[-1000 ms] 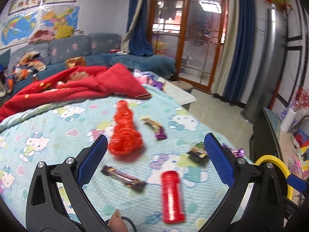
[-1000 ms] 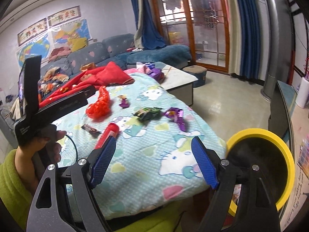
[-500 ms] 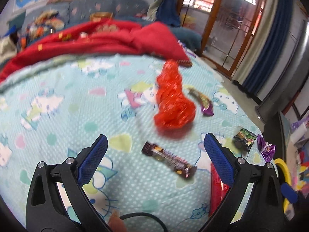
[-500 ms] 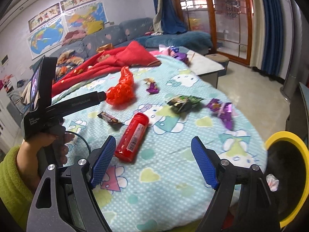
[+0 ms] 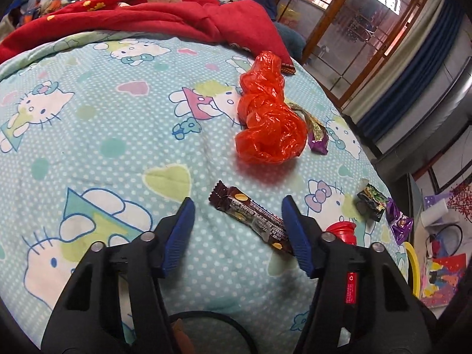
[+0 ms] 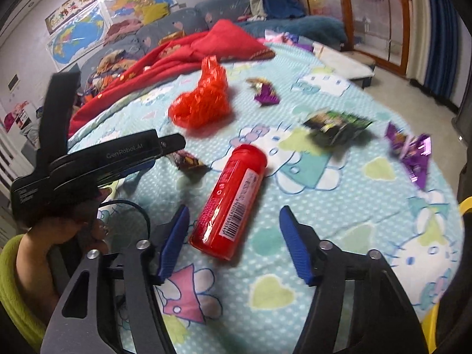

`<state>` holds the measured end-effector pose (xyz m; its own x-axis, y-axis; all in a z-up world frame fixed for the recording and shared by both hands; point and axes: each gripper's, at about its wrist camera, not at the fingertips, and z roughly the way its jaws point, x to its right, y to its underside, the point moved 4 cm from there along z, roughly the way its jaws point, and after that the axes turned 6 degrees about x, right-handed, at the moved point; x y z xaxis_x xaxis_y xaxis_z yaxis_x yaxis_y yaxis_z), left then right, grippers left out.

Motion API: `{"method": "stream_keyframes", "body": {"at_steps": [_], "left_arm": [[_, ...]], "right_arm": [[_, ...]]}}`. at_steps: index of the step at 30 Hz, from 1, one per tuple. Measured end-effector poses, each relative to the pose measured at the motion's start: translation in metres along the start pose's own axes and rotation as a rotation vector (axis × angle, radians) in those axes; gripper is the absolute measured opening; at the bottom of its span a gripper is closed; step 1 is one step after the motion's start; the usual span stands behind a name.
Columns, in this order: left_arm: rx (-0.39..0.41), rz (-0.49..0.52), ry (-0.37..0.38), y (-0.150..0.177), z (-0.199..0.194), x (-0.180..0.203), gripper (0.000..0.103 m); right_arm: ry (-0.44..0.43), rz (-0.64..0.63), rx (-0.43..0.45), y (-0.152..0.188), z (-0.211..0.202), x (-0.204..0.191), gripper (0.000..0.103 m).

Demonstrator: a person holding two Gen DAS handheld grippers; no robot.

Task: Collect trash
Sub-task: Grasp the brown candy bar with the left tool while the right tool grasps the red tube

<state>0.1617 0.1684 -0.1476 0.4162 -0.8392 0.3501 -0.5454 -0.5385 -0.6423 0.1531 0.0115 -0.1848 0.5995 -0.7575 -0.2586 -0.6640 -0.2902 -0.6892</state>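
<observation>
While both grippers gape — left gripper (image 5: 238, 230) | right gripper (image 6: 233, 237) — one red bottle (image 6: 228, 199) | four wrappers | one red bag (image 5: 267, 121)

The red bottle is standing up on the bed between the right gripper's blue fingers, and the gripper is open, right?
Not quite. The red bottle is lying on its side on the bed cover, not standing up; the right wrist view shows this. The rest holds: it sits between the blue fingers of the right gripper, which is open.
</observation>
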Motion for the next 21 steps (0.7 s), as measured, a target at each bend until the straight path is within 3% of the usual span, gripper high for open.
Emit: {"method": "stream_keyframes", "body": {"at_steps": [7,11,21], "left_arm": [[0.007,0.022,-0.003,0.002,0.004,0.005,0.034],[0.006,0.027,0.000,0.002,0.004,0.006,0.029],[0.009,0.011,0.047,0.000,0.002,0.004,0.018]], "right_arm": [[0.021,-0.041,0.003,0.010,0.006,-0.004,0.049],[0.039,-0.041,0.017,0.013,0.004,0.003,0.032],[0.012,-0.029,0.034,0.017,-0.011,0.008,0.030]]}}
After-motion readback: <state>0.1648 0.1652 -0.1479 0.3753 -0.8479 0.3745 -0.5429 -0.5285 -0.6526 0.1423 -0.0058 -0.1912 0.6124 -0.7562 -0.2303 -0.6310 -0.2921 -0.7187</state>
